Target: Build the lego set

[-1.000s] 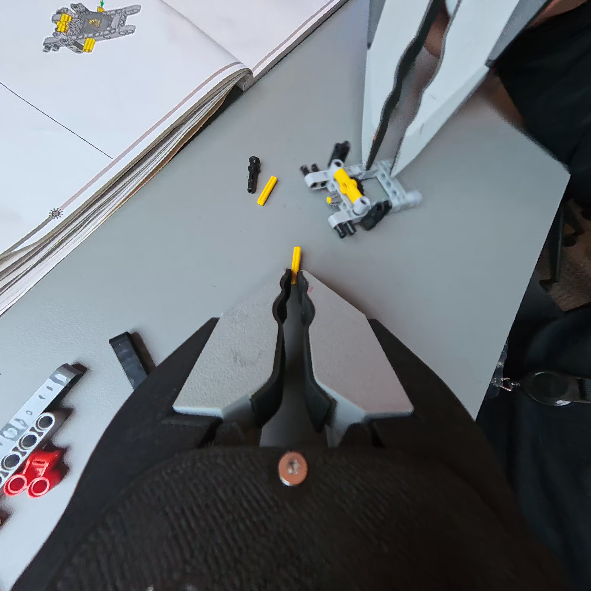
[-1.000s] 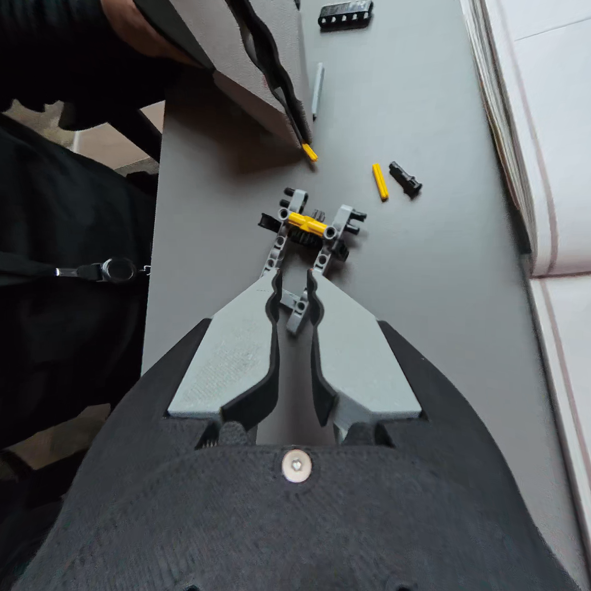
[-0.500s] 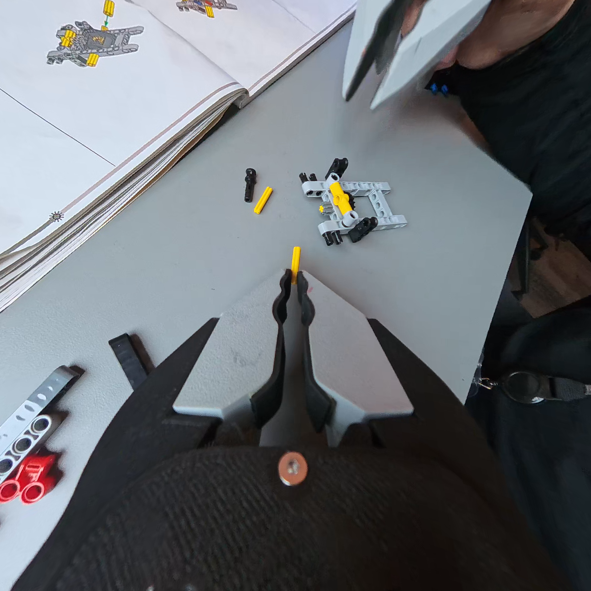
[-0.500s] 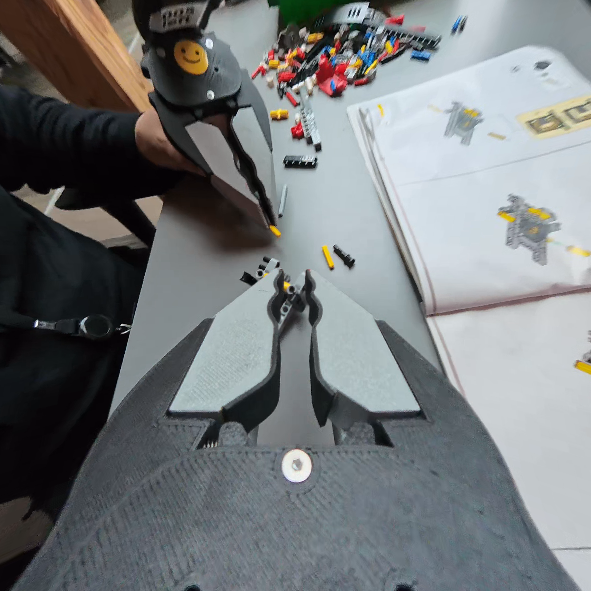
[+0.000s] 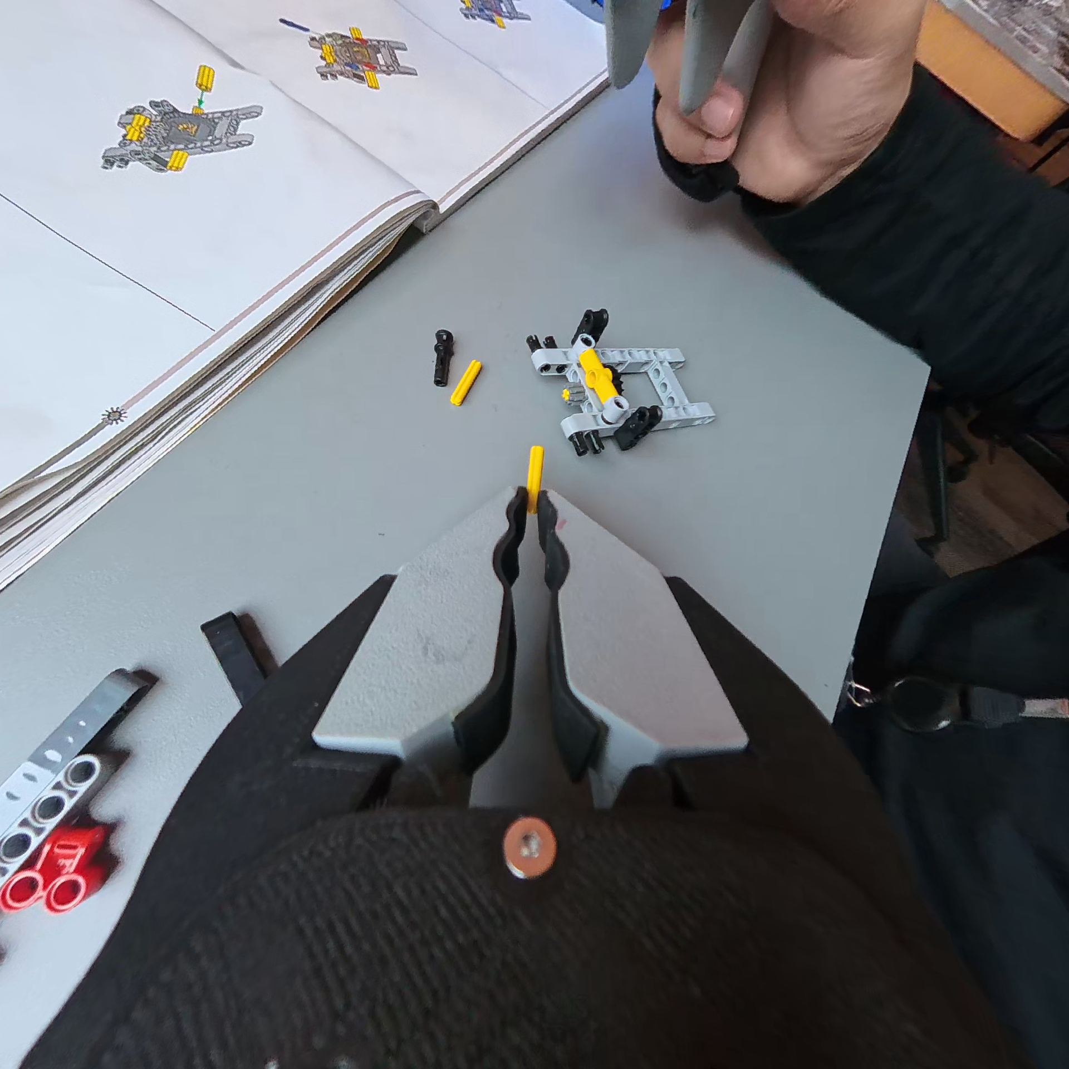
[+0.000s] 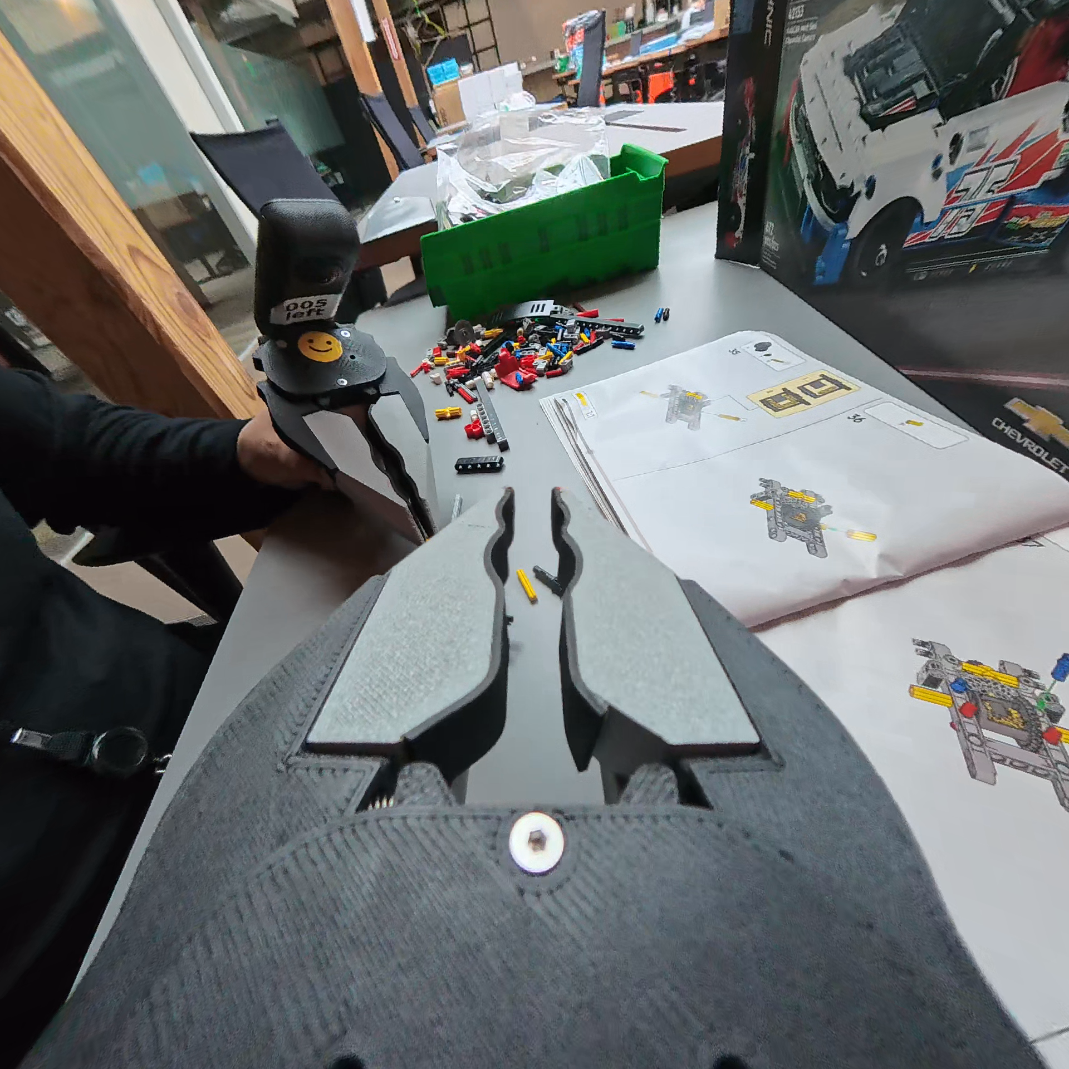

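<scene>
My left gripper is shut on a short yellow axle that sticks out past its tips, just above the grey table. The grey frame assembly, with a yellow connector and black pins, lies on the table ahead and to the right of it. A loose yellow axle and a black pin lie to its left; both show between my right fingers in the right wrist view, the axle and the pin. My right gripper is open, empty and raised; it also shows at the top of the left wrist view.
An open instruction booklet covers the far left. A black beam, a grey beam and a red connector lie near left. A parts pile, a green bin and the set's box stand beyond. The table edge is to the right. My right fingertips sit around 12 centimeters from my left ones. My left tips are roughly 7 centimeters from the black pin. It turns up in the right wrist view as well.
My right gripper let go of the grey frame assembly, opened and lifted up and away from the table. My left gripper kept its hold on the yellow axle and barely moved.
</scene>
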The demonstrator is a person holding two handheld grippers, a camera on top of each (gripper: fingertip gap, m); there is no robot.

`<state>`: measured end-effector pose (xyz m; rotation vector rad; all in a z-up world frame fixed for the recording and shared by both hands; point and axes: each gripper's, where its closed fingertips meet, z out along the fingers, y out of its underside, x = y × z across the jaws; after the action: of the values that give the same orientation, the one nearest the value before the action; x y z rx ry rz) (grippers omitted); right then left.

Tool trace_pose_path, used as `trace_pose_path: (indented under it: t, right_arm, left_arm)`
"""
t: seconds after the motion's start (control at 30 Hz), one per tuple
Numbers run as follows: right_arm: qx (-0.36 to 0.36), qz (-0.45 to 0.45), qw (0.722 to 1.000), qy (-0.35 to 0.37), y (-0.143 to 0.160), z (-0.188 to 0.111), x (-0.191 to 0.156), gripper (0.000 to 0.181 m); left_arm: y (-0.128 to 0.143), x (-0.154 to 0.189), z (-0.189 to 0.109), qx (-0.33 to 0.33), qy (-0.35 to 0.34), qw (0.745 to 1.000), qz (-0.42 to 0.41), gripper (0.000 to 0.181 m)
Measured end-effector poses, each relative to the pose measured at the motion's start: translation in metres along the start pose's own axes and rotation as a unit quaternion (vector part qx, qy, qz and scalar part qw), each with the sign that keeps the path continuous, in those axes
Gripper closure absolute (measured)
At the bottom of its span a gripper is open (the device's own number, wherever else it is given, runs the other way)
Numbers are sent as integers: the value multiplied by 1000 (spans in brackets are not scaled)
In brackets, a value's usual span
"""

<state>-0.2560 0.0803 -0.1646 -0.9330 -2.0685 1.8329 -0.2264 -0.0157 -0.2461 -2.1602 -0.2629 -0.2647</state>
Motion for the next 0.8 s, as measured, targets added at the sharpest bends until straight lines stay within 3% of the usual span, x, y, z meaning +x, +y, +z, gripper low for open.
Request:
trace_pose_path:
  t: [0.23,0.37,0.6,0.8]
  right_arm:
    - [19,-13,1000,-19,1,2,0,174]
    - [57,-40,996,57,-6,2,16,176]
    - [15,-80,992,96,11,-2,17,176]
    - [20,-25,988,151,31,-25,1,176]
  left_arm:
    - [-7,-2,-2,21,13,1000,-12,181]
    - [-13,-3,-4,39,2,999,5,181]
    - [-20,8,-14,79,-32,992,93,181]
    - [-12,8,-13,59,-65,987,136,180]
